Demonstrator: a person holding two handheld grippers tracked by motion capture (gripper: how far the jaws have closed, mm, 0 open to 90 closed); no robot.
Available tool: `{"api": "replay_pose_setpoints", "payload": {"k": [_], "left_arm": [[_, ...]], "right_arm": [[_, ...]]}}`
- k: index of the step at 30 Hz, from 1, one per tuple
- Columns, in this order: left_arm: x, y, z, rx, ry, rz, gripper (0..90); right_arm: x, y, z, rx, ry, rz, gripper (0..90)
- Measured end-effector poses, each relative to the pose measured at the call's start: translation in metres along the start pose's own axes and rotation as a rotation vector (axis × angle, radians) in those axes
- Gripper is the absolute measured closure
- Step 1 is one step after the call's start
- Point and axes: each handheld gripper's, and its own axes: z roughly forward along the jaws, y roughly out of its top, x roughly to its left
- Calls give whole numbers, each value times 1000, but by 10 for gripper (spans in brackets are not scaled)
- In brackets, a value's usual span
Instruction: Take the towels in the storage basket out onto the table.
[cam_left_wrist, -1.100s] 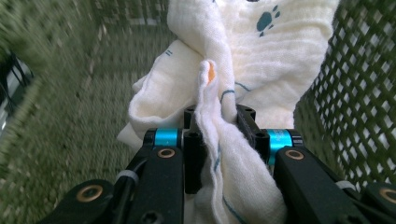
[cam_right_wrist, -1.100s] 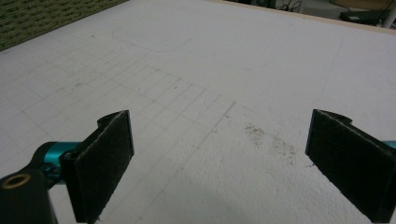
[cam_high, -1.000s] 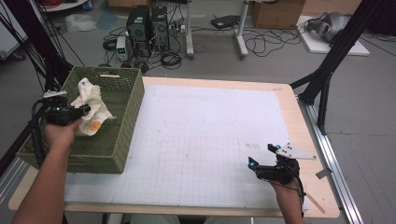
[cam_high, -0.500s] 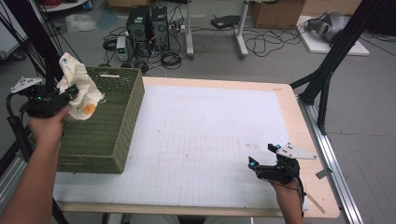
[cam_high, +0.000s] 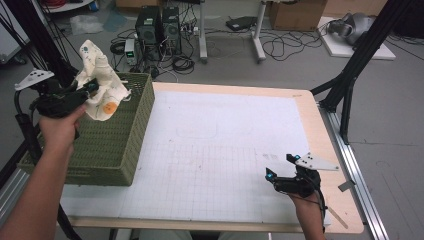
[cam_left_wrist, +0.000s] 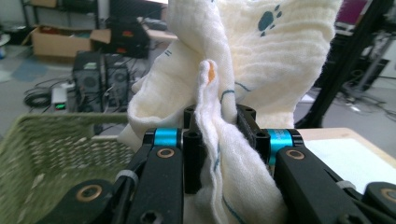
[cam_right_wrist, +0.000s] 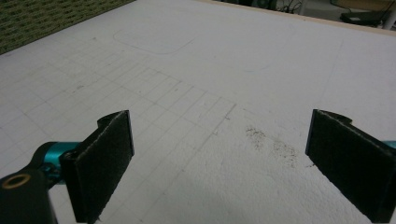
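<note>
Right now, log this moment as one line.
left hand-held gripper: shut on cloth, above basket | right hand-held gripper: open, over table

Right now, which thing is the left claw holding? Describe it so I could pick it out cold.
Start at the green woven basket on the table's left edge. Above its rim, the left claw is shut on a crumpled cream cloth. It is the one soft, pale item there, printed with a dark paw mark and an orange spot.
</note>
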Motion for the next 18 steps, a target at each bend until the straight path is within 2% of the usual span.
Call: {"api": "replay_pose_setpoints", "payload": {"k": [8,18], "left_arm": [[-39,4,11,11,-112,38,743],[-86,-11,34,54,-246,77,743]], "right_arm": [[1,0,1,0,5,-6,70],[0,0,0,-1,3,-5,70]]}}
